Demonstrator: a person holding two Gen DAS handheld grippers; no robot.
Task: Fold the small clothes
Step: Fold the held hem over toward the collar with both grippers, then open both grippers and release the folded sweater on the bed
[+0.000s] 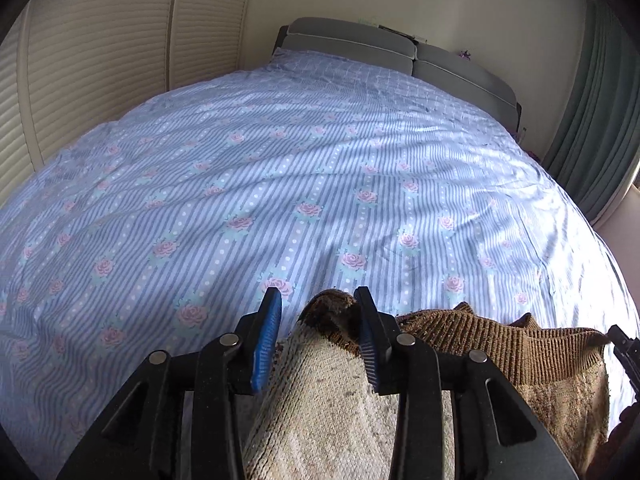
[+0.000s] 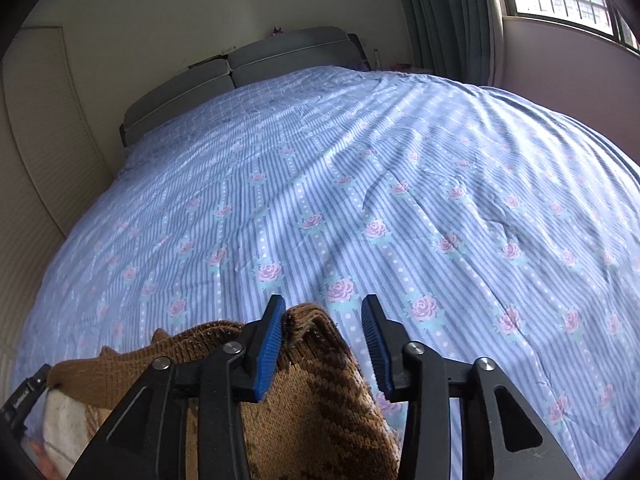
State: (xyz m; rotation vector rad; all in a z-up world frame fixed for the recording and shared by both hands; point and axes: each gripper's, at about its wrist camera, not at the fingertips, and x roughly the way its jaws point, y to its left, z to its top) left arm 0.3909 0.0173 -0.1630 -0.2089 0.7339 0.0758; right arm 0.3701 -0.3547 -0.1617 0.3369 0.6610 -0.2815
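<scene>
Both claws stood spread, left claw (image 1: pixel 318 312) and right claw (image 2: pixel 324 320) each straddling the sweater (image 1: pixel 500 344); withdrawing straight back should avoid snagging the fold on the bed (image 1: pixel 320 160).

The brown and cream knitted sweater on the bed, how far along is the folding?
Done: the brown and cream knitted sweater lies on the blue floral striped bedcover, its ribbed brown edge stretched between the two grippers. In hand: nothing is clamped; the left gripper and right gripper both stand open with knit between their pads. Left: how many folds are finished cannot be told; most of the garment is below both views.
</scene>
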